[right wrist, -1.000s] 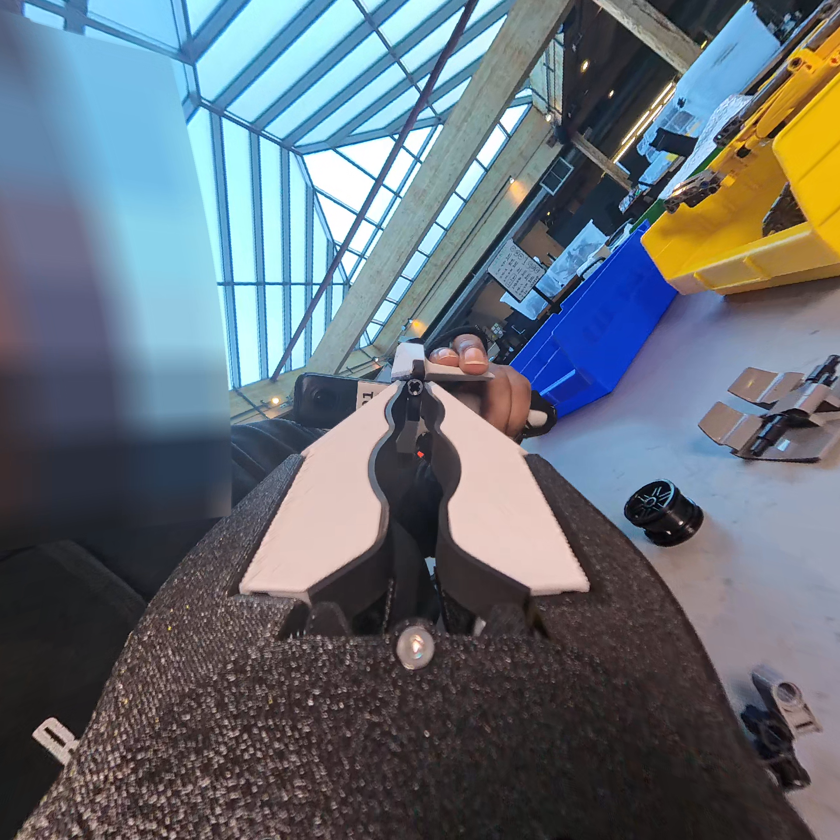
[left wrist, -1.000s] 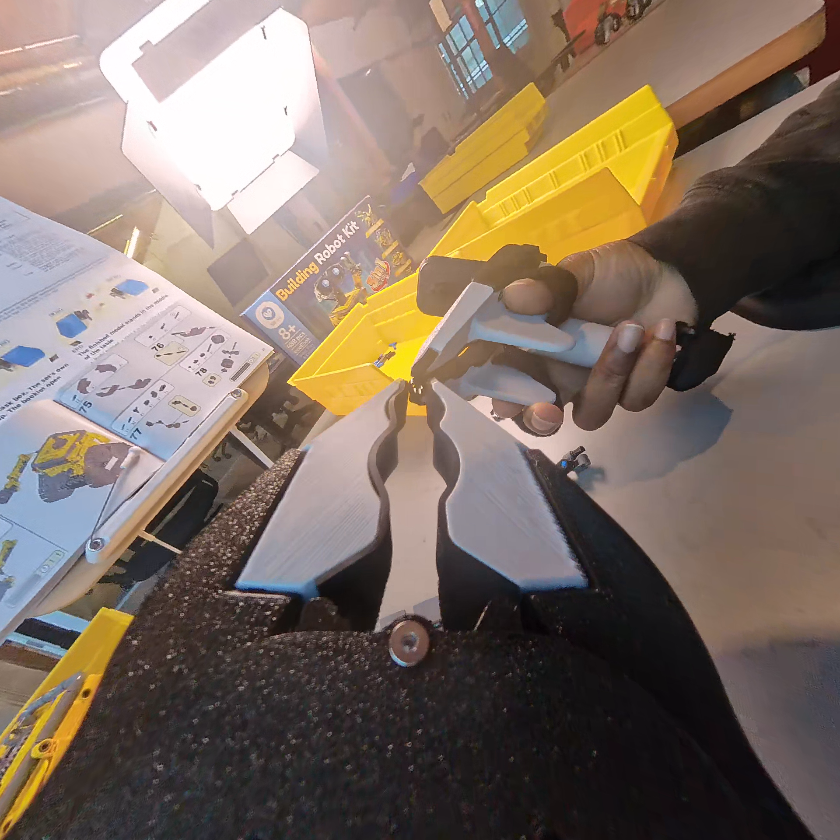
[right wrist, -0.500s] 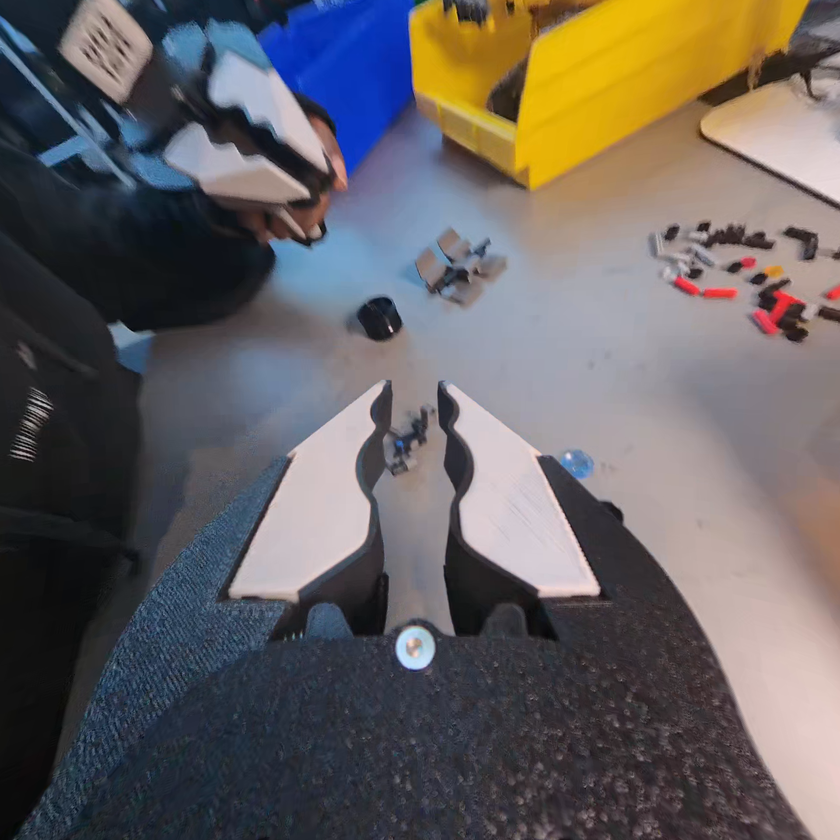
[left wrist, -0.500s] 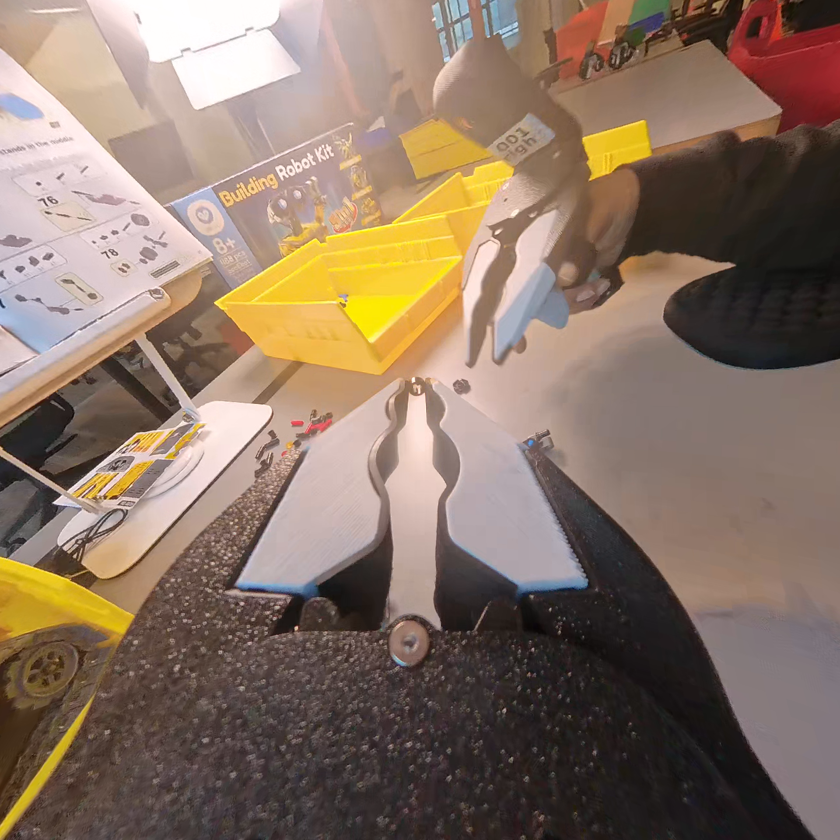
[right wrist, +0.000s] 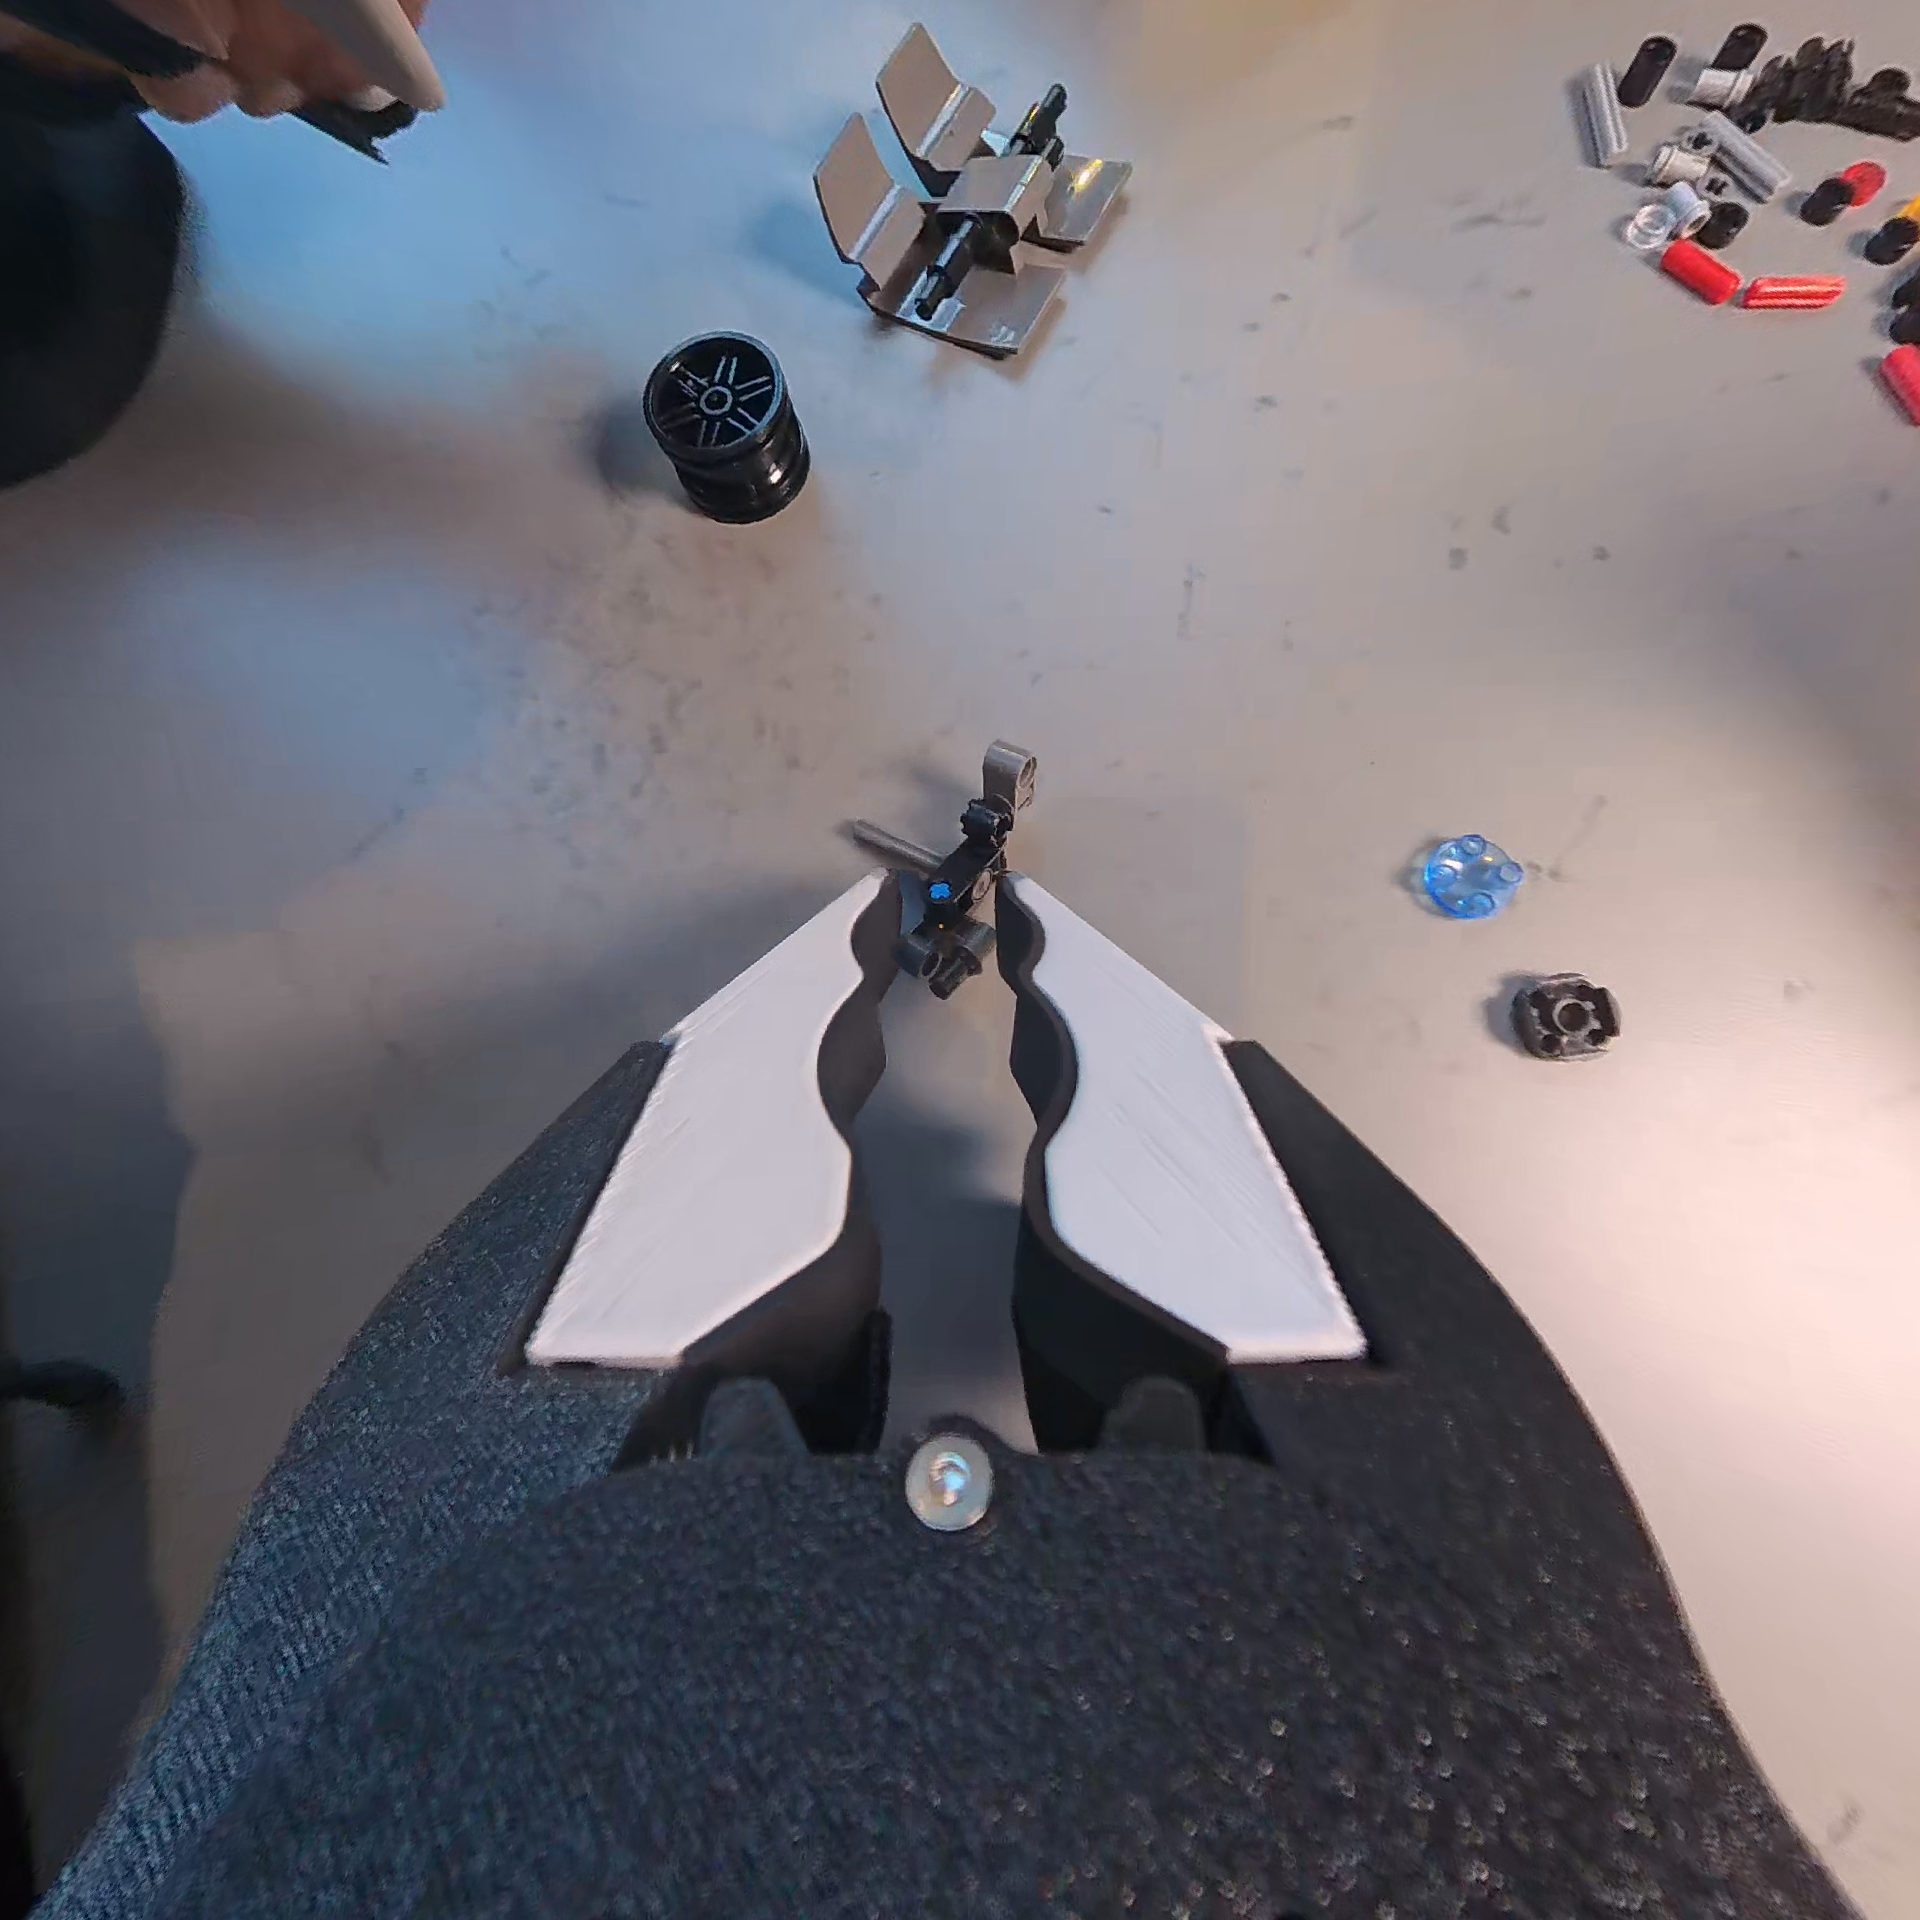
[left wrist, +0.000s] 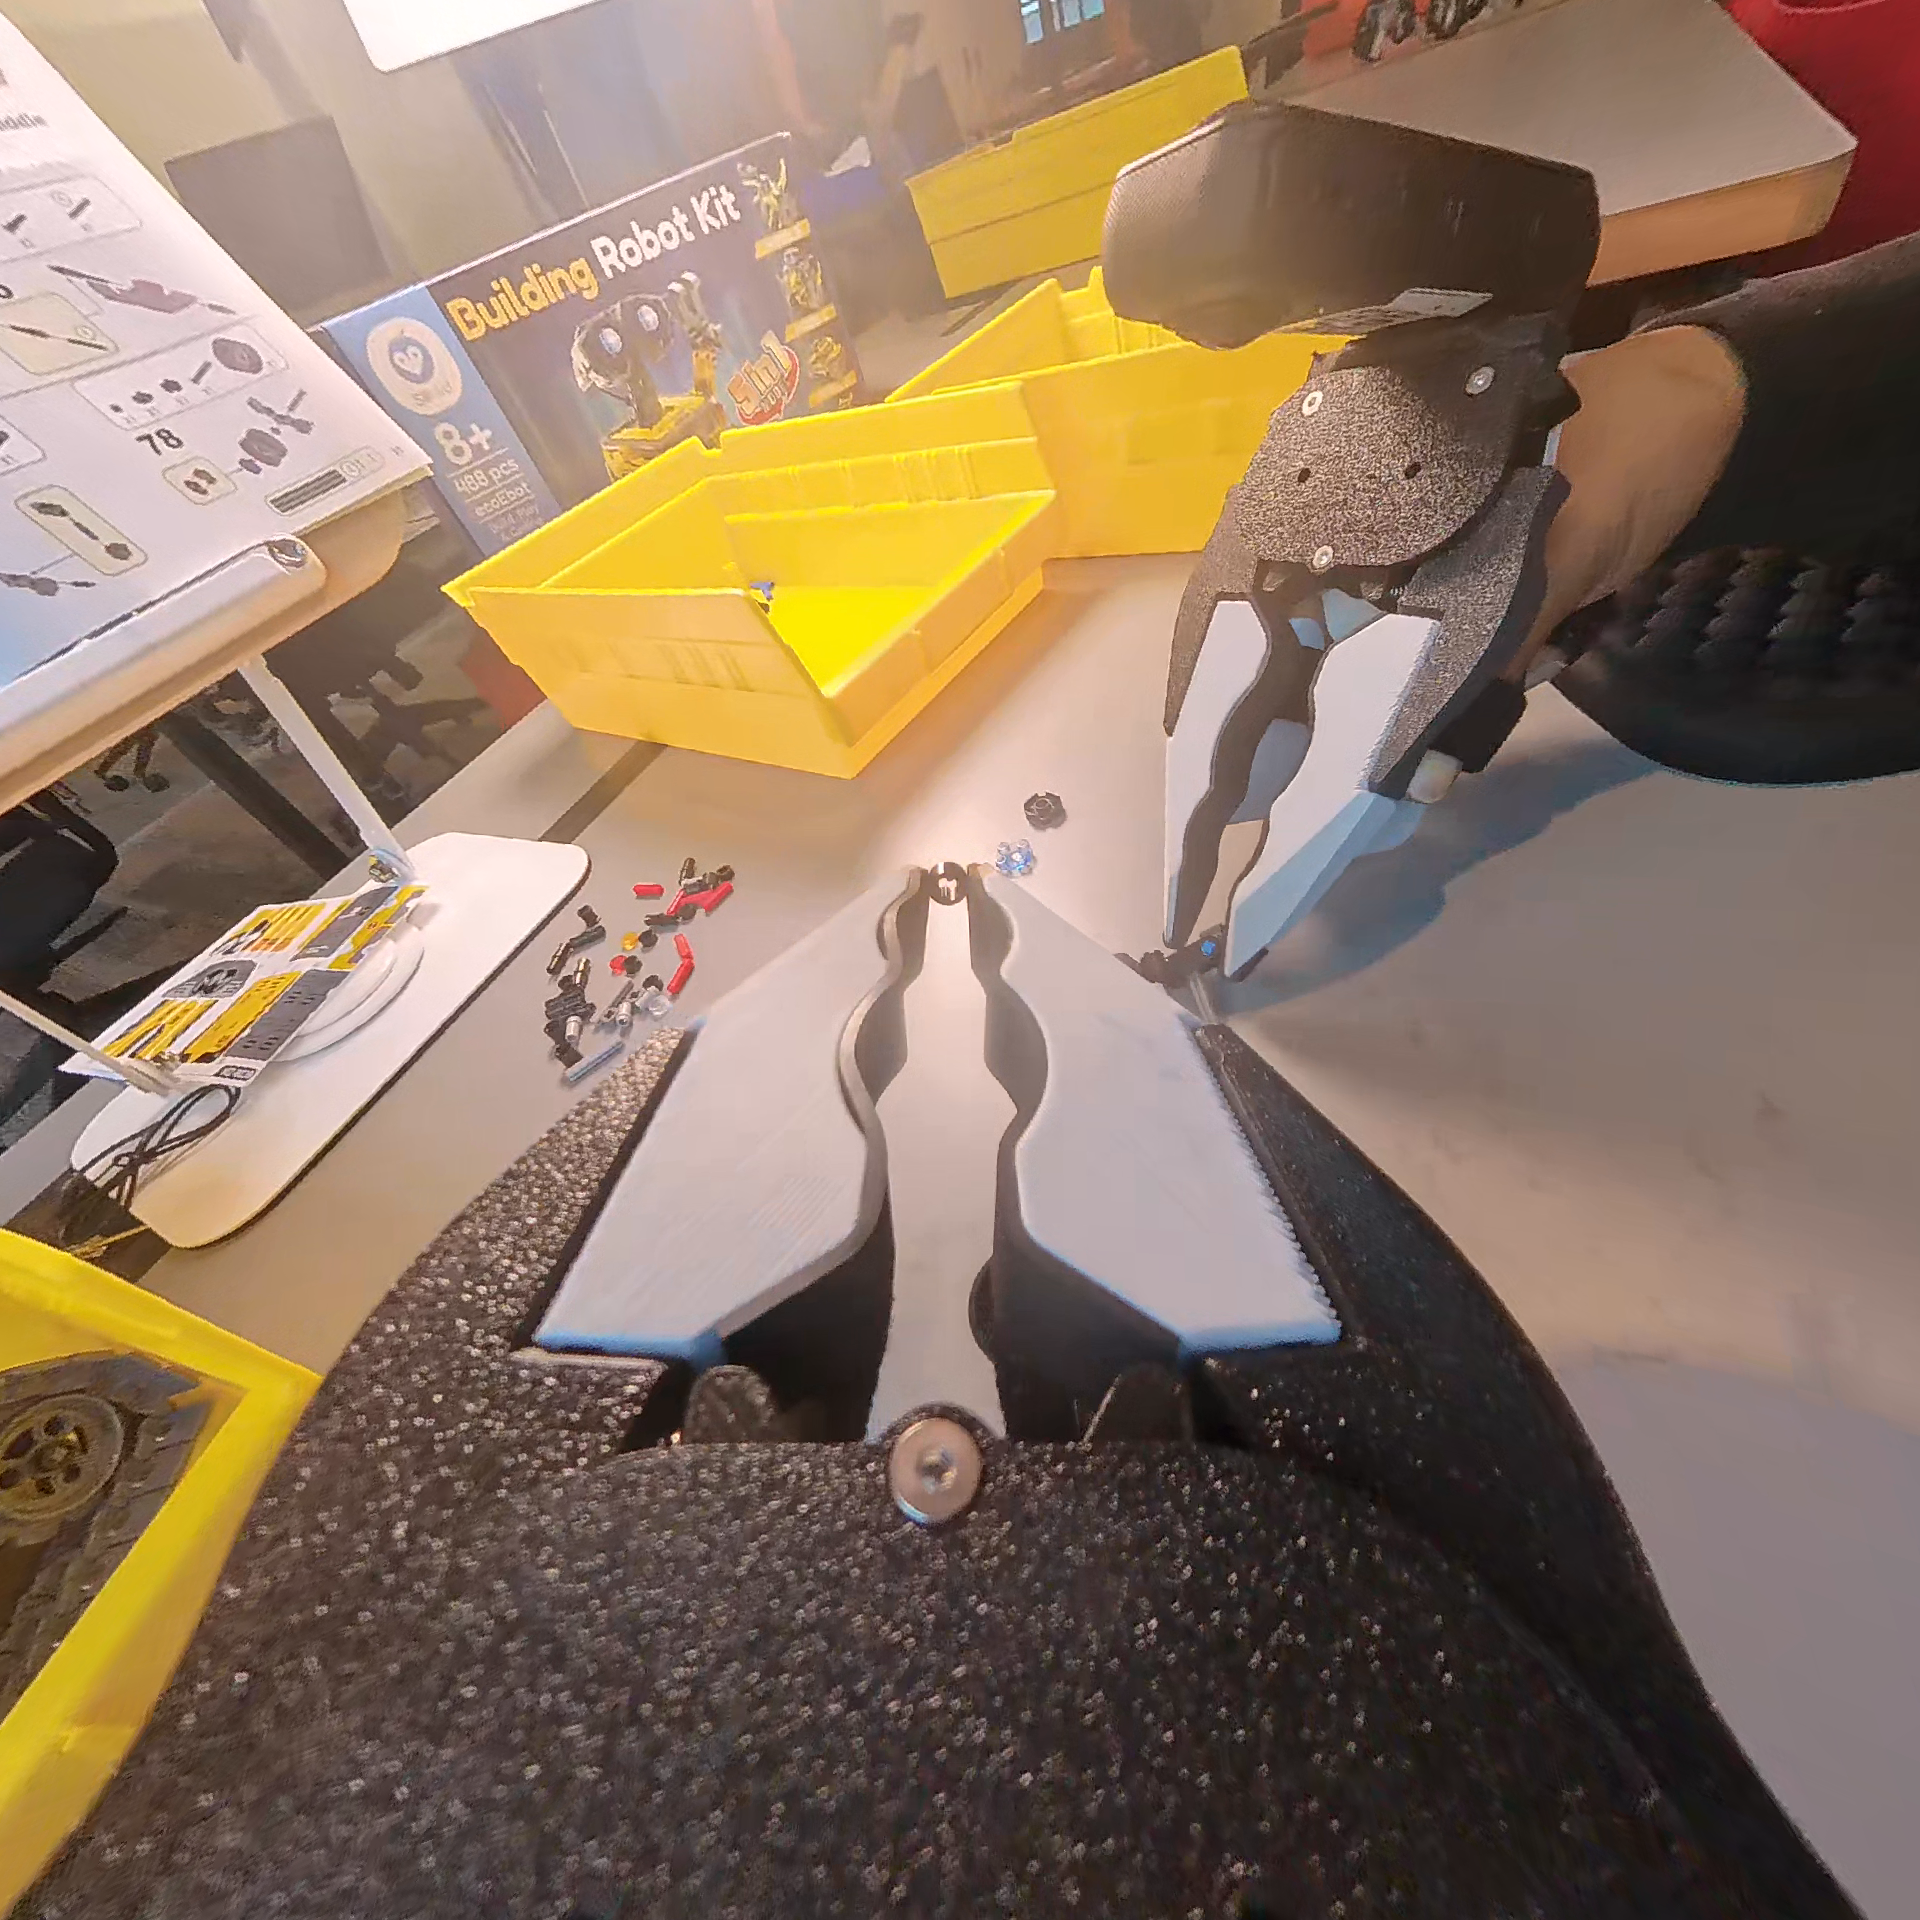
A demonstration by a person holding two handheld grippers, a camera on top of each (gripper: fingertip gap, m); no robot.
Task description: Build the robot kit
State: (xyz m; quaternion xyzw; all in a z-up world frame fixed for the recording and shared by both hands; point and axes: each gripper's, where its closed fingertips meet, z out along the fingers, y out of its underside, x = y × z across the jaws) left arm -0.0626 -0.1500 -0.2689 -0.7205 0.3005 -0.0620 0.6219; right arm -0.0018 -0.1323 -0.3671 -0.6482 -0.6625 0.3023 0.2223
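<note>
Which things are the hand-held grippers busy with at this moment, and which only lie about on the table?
At the grippers:
- left hand-held gripper: pinches a tiny black piece
- right hand-held gripper: open around a black-grey assembly

Lying about:
- black wheel
- grey finned part
- blue stud
- small-parts pile
- yellow bin

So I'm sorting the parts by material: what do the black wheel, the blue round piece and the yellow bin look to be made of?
Wheel: glossy black moulded plastic, judging by its crisp spokes and ribs. Blue round piece: clear, tinted plastic; the table shows through it. Yellow bin: rigid opaque plastic, smooth with moulded ribs. All look like plastic, though pictures alone cannot confirm it.
</note>
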